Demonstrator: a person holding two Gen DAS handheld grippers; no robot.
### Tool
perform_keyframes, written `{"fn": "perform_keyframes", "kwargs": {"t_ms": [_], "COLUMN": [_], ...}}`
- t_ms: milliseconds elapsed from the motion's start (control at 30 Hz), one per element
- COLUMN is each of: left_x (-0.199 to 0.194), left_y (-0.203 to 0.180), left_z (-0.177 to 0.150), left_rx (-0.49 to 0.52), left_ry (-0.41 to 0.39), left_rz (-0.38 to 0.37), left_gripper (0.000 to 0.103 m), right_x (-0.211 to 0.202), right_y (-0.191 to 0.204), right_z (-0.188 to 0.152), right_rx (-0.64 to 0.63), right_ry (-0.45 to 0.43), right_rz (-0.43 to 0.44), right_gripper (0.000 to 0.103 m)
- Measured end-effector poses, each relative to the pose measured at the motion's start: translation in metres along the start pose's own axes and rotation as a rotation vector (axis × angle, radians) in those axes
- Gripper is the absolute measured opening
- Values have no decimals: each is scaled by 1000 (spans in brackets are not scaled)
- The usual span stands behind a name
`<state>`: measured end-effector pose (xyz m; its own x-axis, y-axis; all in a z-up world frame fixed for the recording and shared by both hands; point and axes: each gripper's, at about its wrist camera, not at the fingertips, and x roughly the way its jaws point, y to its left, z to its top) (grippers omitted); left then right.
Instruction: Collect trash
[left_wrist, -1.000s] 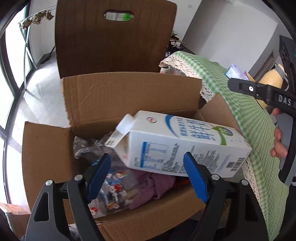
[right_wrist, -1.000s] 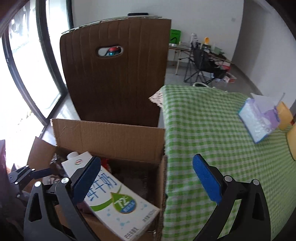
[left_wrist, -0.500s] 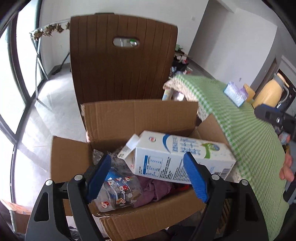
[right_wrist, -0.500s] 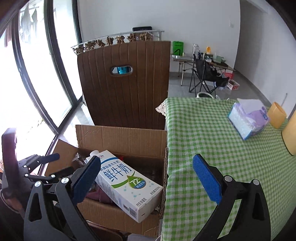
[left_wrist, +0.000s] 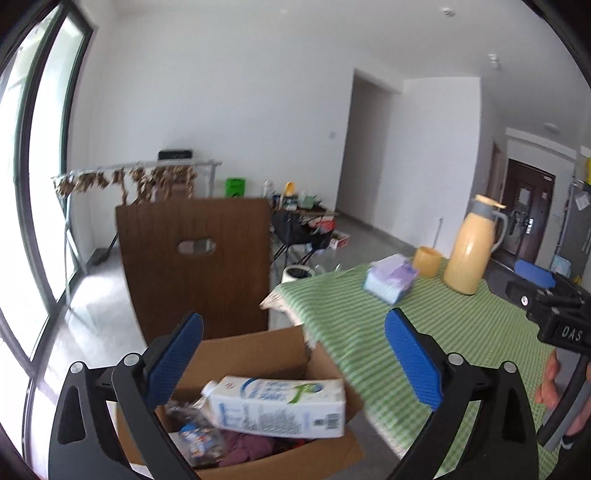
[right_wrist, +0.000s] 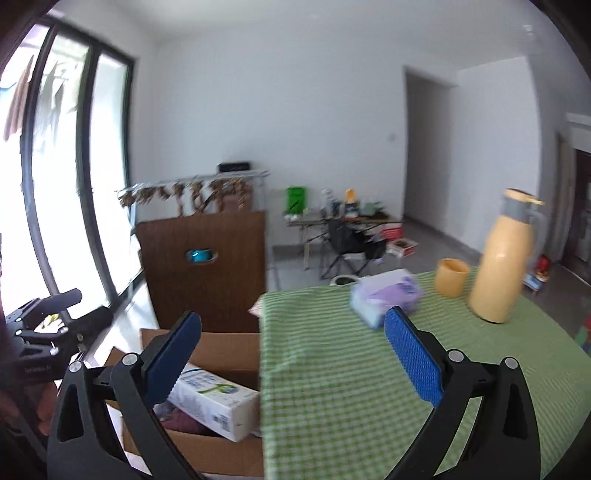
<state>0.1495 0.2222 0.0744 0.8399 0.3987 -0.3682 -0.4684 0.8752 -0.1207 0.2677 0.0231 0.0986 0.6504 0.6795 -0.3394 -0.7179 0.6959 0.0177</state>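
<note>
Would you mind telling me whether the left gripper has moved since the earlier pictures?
Yes. The left gripper has pulled up and back from the cardboard box: the box and milk carton look smaller and lower, and the chair now shows fully.

box mouth: cardboard box (left_wrist: 255, 350) is open on top, but the milk carton (left_wrist: 280, 404) lies across most of it, so the only gap is on the window side

behind box: brown chair back (left_wrist: 195, 266) stands right up against it, no way in from there

worktop: green checked cloth (right_wrist: 332, 369) is bare at the near end

far end: tissue pack (right_wrist: 386, 297), yellow cup (right_wrist: 451, 277) and jug (right_wrist: 506, 266) sit close together
</note>
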Motion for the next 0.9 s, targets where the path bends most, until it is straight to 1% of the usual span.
{"fn": "perform_keyframes", "kwargs": {"t_ms": [100,133,233,267,333,433,467,500,567,667,767,900], "left_x": [-1,1,7,8,5,2,3,3,3,-2,-5,-12], "left_y": [-41,-59,-109,-133,-166,-222,-235,-252,-277,-308,-325,-332], "left_z": [2,2,-2,-4,-10,-18,-20,-23,-29,-34,-39,-42], "left_rx": [18,27,61,84,118,169,182,201,224,249,255,264], "left_ry": [-24,-20,-6,-3,-4,-1,3,11,6,-6,2,3], "left_rz": [-62,-93,-169,-204,-261,-355,-375,-394,-408,-445,-468,-477], "left_gripper": [96,96,96,96,96,96,96,96,96,96,96,96], "right_x": [-38,-51,-90,-101,-132,-170,-185,-195,-213,-230,-236,-239], "right_y": [-40,-55,-97,-108,-140,-174,-185,-192,-207,-219,-226,-227], "right_z": [-15,-20,-36,-40,-53,-69,-76,-81,-91,-101,-106,-108], "right_rx": [22,28,50,60,117,196,226,245,282,307,319,314], "right_ry": [-31,-33,-25,-20,-18,-30,-33,-31,-25,-27,-22,-22], "right_rz": [-163,-224,-371,-404,-479,-556,-591,-618,-669,-708,-730,-738], "right_gripper": [95,95,95,95,95,95,95,95,95,95,95,95]}}
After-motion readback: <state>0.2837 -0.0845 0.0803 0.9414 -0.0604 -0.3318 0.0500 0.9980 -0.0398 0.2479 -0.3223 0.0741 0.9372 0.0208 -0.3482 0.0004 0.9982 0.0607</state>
